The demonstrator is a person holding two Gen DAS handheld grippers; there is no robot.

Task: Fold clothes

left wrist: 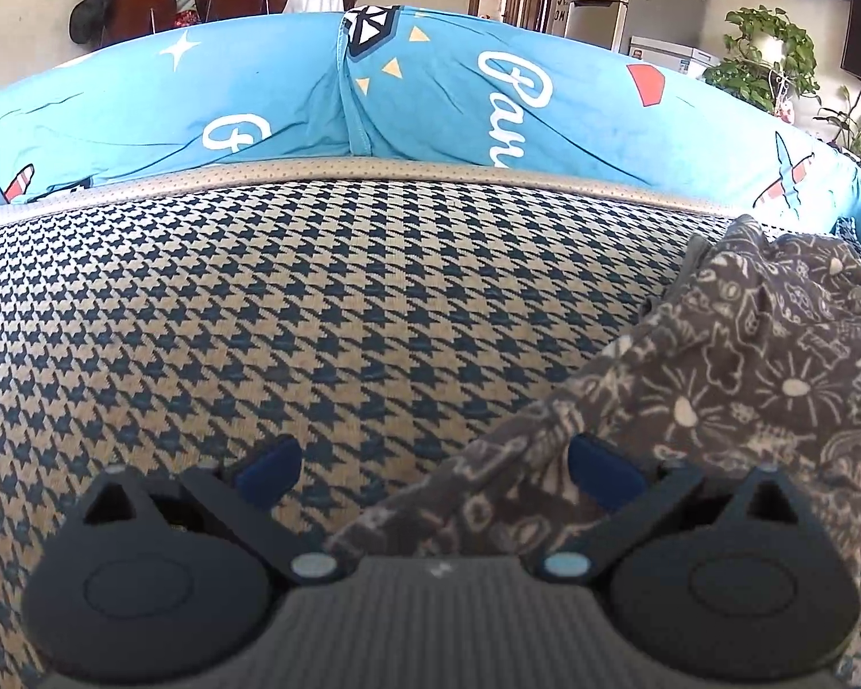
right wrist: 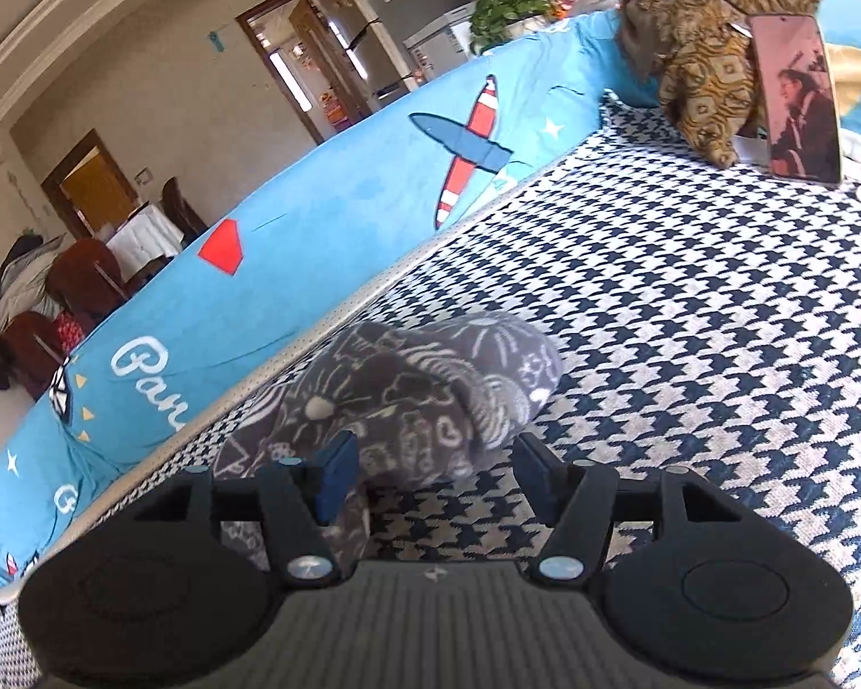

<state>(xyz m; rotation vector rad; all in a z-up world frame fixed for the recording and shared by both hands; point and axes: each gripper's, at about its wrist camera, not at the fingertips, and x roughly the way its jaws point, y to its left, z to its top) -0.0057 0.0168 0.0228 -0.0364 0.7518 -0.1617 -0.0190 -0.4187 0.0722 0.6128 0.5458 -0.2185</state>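
Note:
A grey garment with a pale cat-and-doodle print lies crumpled on the houndstooth seat cover at the right of the left wrist view. A strip of it runs down between the fingers of my left gripper. That gripper is open wide, and its right pad rests against the cloth. In the right wrist view the same garment is bunched into a lump just ahead of my right gripper. That gripper is open too; its left pad overlaps the cloth's edge without pinching it.
A blue cartoon-print cushion back borders the far side of the seat. At the far right corner a brown patterned cloth pile has a phone leaning on it. Bare houndstooth cover stretches to the right.

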